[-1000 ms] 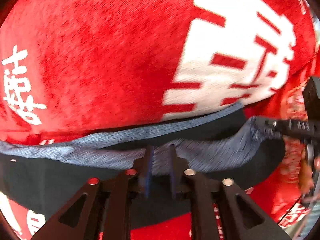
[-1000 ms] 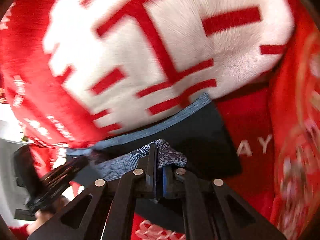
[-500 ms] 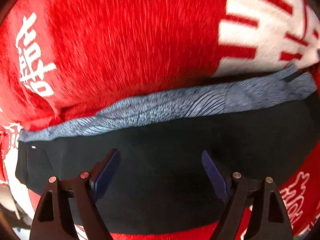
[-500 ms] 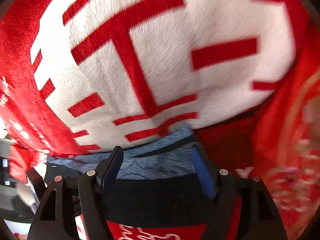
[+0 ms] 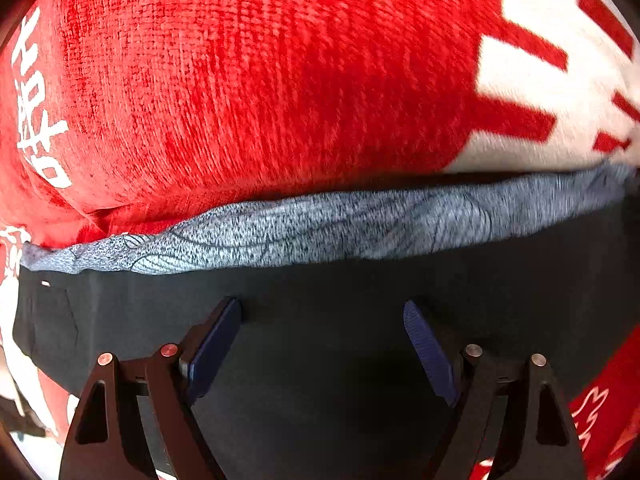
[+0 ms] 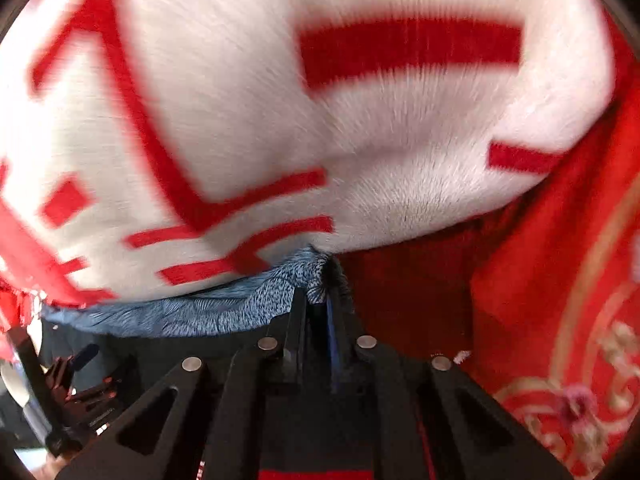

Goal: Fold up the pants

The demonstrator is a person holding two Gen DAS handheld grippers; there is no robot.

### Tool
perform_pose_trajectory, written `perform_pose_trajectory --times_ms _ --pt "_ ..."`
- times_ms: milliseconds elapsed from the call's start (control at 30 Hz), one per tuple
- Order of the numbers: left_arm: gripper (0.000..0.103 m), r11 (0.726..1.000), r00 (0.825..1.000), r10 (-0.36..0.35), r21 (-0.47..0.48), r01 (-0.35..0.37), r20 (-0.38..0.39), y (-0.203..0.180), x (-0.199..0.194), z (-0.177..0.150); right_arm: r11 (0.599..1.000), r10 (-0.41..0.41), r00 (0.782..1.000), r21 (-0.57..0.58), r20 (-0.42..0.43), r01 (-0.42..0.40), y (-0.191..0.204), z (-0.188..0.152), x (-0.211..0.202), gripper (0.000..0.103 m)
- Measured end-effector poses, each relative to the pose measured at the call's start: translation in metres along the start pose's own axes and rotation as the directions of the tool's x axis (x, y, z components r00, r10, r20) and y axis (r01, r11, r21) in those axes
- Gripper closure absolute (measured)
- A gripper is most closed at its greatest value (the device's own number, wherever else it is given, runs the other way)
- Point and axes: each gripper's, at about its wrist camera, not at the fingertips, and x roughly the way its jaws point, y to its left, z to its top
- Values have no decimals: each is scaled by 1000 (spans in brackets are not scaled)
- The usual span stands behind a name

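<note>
The dark pants [image 5: 320, 360] lie flat on a red blanket, with their heathered blue-grey waistband [image 5: 320, 236] across the middle of the left wrist view. My left gripper [image 5: 322, 320] is open and empty, its blue pads spread over the black fabric just short of the waistband. In the right wrist view my right gripper [image 6: 318, 300] is shut on the right corner of the waistband [image 6: 224, 304]. The pants [image 6: 168, 348] stretch away to the left, where the left gripper [image 6: 68, 380] shows.
The pants rest on a thick red blanket [image 5: 260, 80] with large white characters [image 6: 320, 120]. Red and gold patterned bedding [image 6: 568, 320] lies to the right of the pants.
One second ago both grippers were shut on the waistband. Both opened half a second ago. Now my left stays open over the pants and my right has shut on the waistband's right corner.
</note>
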Motion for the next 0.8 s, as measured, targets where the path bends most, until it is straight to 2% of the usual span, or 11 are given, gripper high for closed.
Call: perform_pose_trajectory --times_ms 33,67,100,167,267,333,400,467,600,733,800 --pt "19 1000 1000 -8 -6 8 10 6 -5 1 1000 -9 1000 7 -21 9 0 -2 4 87" --pt "19 1000 1000 -8 -6 8 19 11 -9 2 1000 -4 1000 -2 -8 4 0 -6 0 73" --pt "19 1000 1000 -5 -2 5 31 21 -14 0 1000 10 1000 -17 24 -10 1 -11 -9 52" --pt "19 1000 999 15 5 -15 39 39 -20 -3 999 17 996 -40 84 -14 7 -23 -28 39" --pt "19 997 996 77 -6 -77 50 88 -22 -7 989 118 988 -100 95 -109 28 -38 -47 39" --pt "19 995 994 100 -20 -99 51 118 -20 -5 965 187 980 -202 72 -169 57 -50 -50 39" --pt "19 993 992 118 -24 -117 47 142 -17 -4 913 236 971 -349 30 -211 100 -64 -46 39" --pt "19 994 993 113 -12 -113 42 160 -13 -4 841 269 963 -482 -25 -247 150 -76 -31 39" --pt "19 993 993 114 -39 -113 15 195 -1 -21 718 320 938 -613 -130 -330 228 -89 -7 40" --pt "19 990 997 71 -123 -72 -11 228 15 -52 597 293 937 -730 -187 -333 325 -88 30 40" --pt "19 987 999 42 -154 -44 -16 239 24 -62 572 260 947 -760 -187 -308 360 -93 48 41"
